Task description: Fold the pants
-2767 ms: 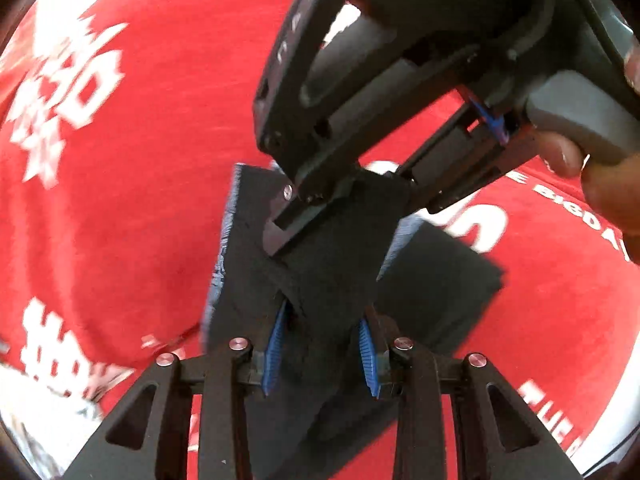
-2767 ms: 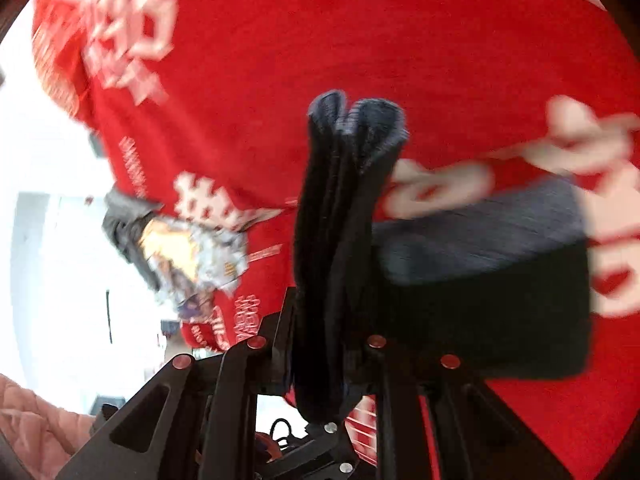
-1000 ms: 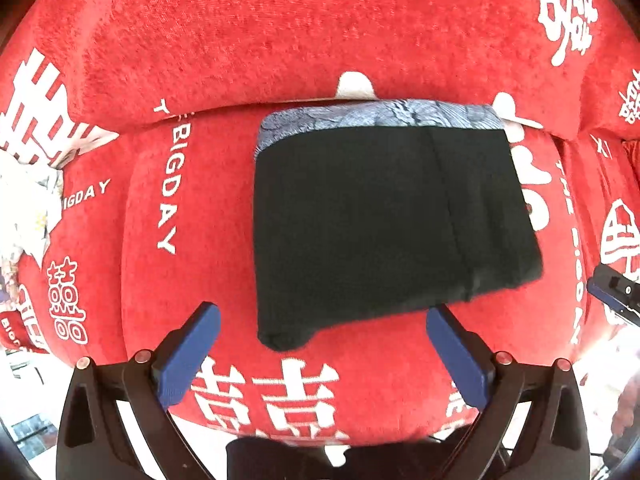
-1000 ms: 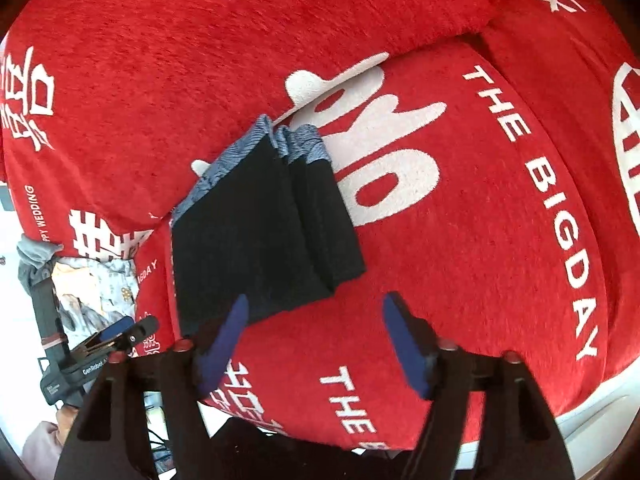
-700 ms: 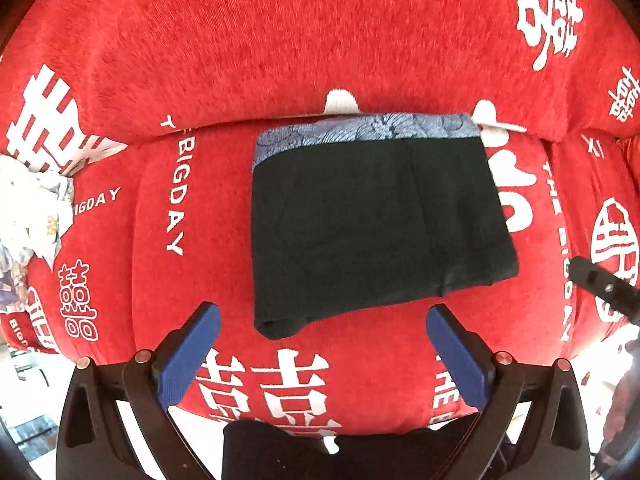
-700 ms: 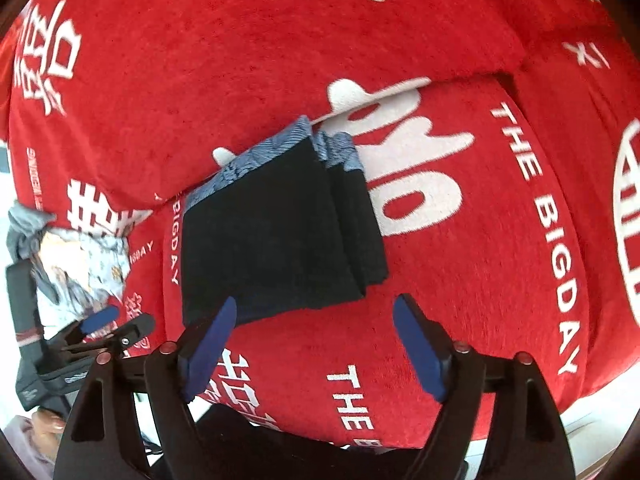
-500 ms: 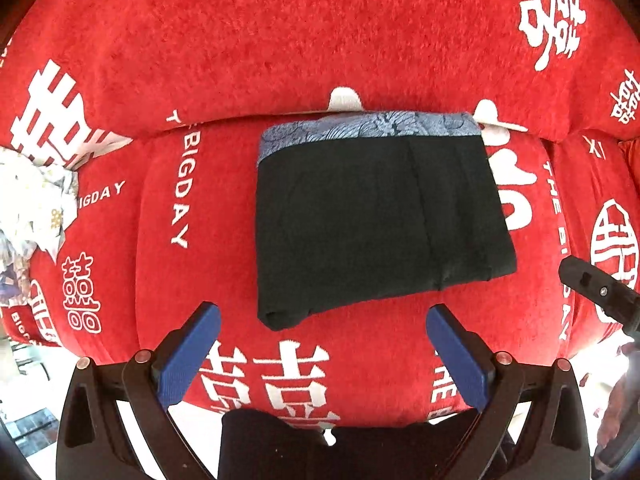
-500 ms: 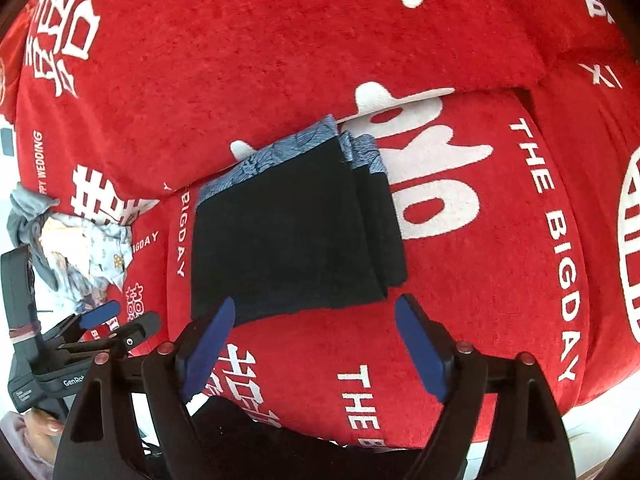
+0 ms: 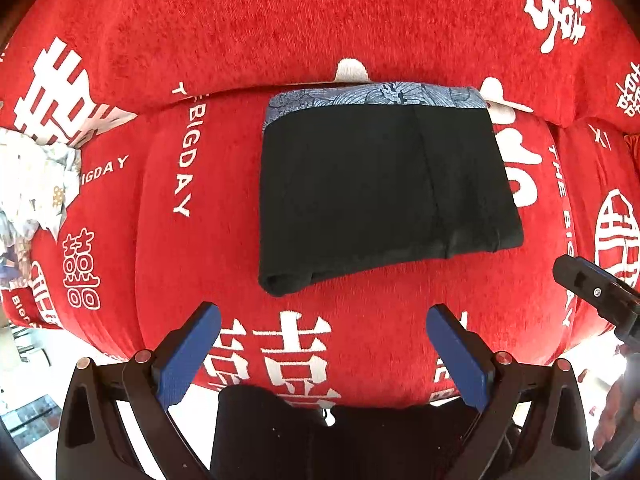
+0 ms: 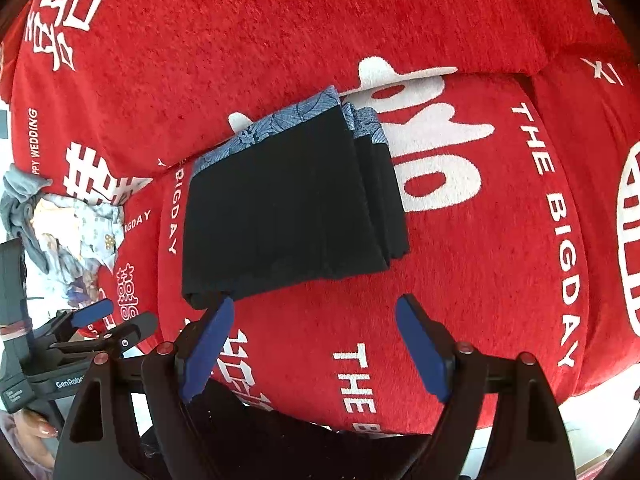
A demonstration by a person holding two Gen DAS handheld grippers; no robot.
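Observation:
The black pants [image 9: 380, 192] with a blue-grey patterned waistband lie folded into a flat rectangle on the red sofa seat [image 9: 360, 320], waistband against the backrest. They also show in the right wrist view [image 10: 288, 208], stacked in several layers. My left gripper [image 9: 322, 334] is open and empty, held back from the pants' near edge. My right gripper [image 10: 314, 324] is open and empty, its left pad [image 10: 208, 348] close in front of the pants' near left corner. Each gripper shows in the other's view: the right [image 9: 592, 292], the left [image 10: 104, 324].
The sofa has a red cover with white lettering and a backrest [image 9: 320, 20] behind the pants. A crumpled pale printed cloth [image 9: 32, 184] lies at the seat's left end, also in the right wrist view [image 10: 76, 224]. A dark cloth [image 9: 320, 436] shows below the seat's front edge.
Both grippers let go of the pants, which now lie folded on the seat, and pulled back open. Over the last second both views have hardly shifted.

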